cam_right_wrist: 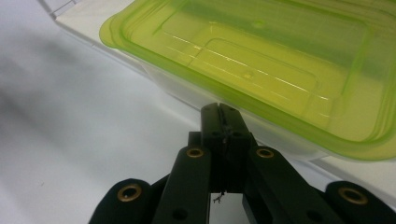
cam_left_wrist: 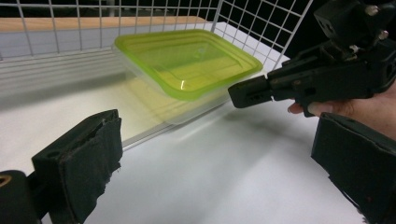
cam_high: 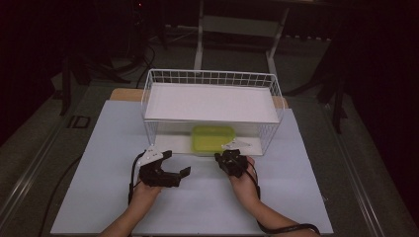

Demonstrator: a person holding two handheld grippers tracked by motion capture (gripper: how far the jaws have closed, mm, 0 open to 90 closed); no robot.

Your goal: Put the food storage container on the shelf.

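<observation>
White table (cam_high: 99, 197), dark room beyond; left gripper (cam_high: 165, 170) jaws wide, empty; right gripper (cam_right_wrist: 223, 122) jaws pressed together, empty, tips just short of a green-lidded clear container (cam_high: 212, 139), contents not discernible, inside white wire basket (cam_high: 153, 94) under its shelf

I see a glossy, see-through plastic container (cam_left_wrist: 187, 65) with a lime lid, inside a white-coated wire basket (cam_high: 158, 79) near the tabletop's far edge. The tabletop (cam_high: 99, 163) looks smooth, matt white. My left claw (cam_left_wrist: 224, 163) wears rough, frayed black padding; bare wood (cam_high: 123, 94) shows at the far-left corner.
</observation>
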